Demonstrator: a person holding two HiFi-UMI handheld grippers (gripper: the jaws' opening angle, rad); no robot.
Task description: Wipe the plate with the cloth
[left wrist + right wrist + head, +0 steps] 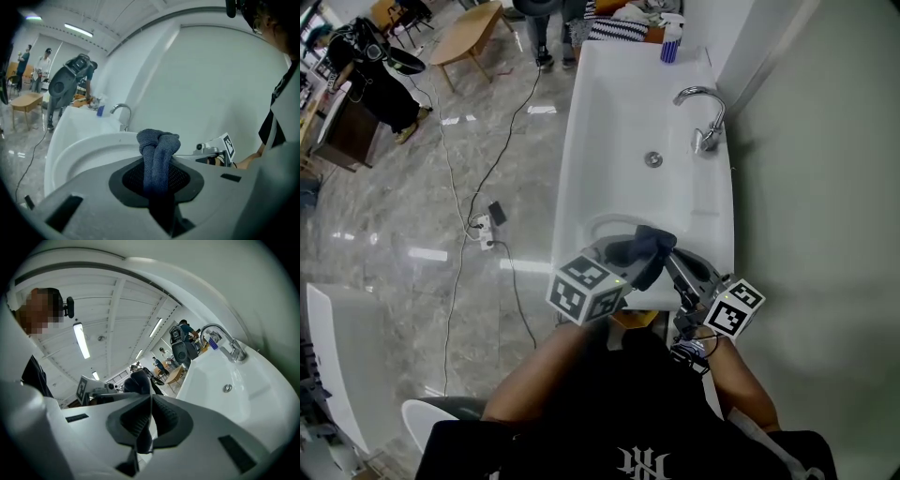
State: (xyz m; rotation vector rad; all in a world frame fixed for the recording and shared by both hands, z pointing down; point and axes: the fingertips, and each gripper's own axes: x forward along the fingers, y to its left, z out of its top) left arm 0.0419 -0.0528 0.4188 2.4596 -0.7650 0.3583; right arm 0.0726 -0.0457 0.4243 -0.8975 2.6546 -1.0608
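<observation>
A white plate (598, 225) is held over the near end of the sink. My right gripper (675, 267) is shut on its right rim; in the right gripper view the thin plate edge (152, 425) runs between the pads of the right gripper (150, 420). A dark blue cloth (649, 246) lies bunched against the plate. My left gripper (630, 267) comes in from the lower left and is shut on it. In the left gripper view the cloth (158, 145) sticks up out of the left gripper (157, 183), with the plate's face (89, 150) just behind.
A long white sink (628, 112) stretches away, with a chrome faucet (705, 112), a drain (652, 159) and a blue bottle (671, 45) at its far end. On the left floor lie cables and a power strip (485, 225). A wooden table (473, 33) stands far off.
</observation>
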